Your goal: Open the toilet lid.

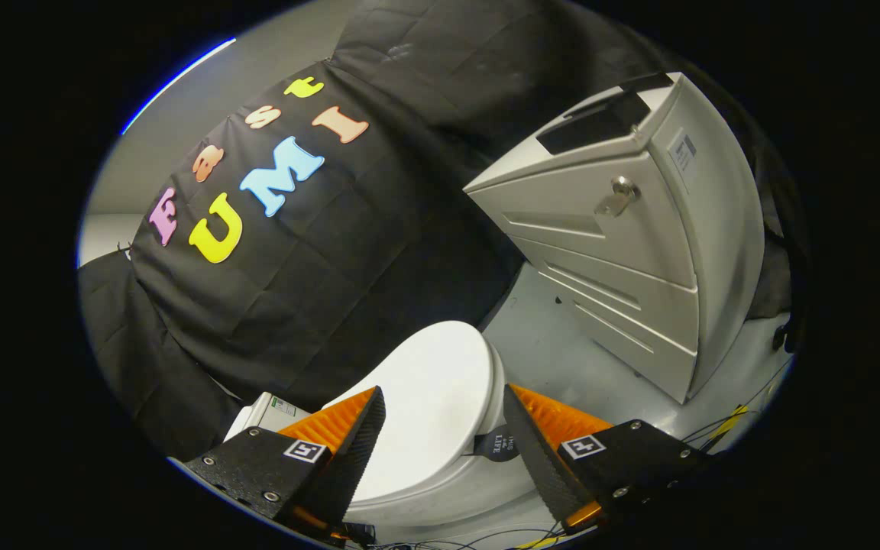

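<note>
Gripper view, and here is my claw (444,412) hanging above the toilet, released, its two fingers spread wide apart with nothing between them but the view down onto the white toilet lid (428,397). The lid is down, lying flat on the bowl, and it sits right in the gap between my fingertips and just beyond them; neither finger touches it. Under the lid's rim I can see the white toilet bowl (440,496) curving round, with a small dark tag (497,444) hanging off its side close to my right finger. Behind my left finger there's a white box-like piece (268,412) against the black cloth wall (348,252); I can't tell for sure what it is. Off beyond my right finger stands a grey metal cabinet (623,244), well apart from the toilet, drawers closed, a small lock on the top drawer. It's on the pale grey floor (562,359), and a few thin cables (723,428) trail along there past my right finger.
</note>
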The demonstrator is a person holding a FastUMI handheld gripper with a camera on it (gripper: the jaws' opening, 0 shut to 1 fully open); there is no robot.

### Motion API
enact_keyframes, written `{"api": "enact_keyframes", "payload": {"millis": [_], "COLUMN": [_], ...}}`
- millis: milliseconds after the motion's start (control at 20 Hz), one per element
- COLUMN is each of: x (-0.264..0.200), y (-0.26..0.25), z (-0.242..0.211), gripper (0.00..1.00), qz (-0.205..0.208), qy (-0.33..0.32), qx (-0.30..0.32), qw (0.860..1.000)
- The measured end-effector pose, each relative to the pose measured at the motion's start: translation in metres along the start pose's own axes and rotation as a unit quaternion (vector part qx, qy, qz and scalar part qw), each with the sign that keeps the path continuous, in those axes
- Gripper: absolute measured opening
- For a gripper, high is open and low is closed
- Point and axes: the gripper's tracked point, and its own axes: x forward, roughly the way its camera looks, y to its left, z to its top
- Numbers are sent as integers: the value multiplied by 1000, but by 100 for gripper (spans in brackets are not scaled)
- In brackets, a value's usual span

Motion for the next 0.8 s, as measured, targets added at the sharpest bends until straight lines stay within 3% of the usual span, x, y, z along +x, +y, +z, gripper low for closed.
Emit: {"api": "enact_keyframes", "payload": {"millis": [650, 800], "x": [19, 24], "y": [-59, -69], "z": [-64, -79], "gripper": [96, 90], "qz": [-42, -47], "qy": [66, 84], "qx": [129, 155], "qw": [989, 983]}}
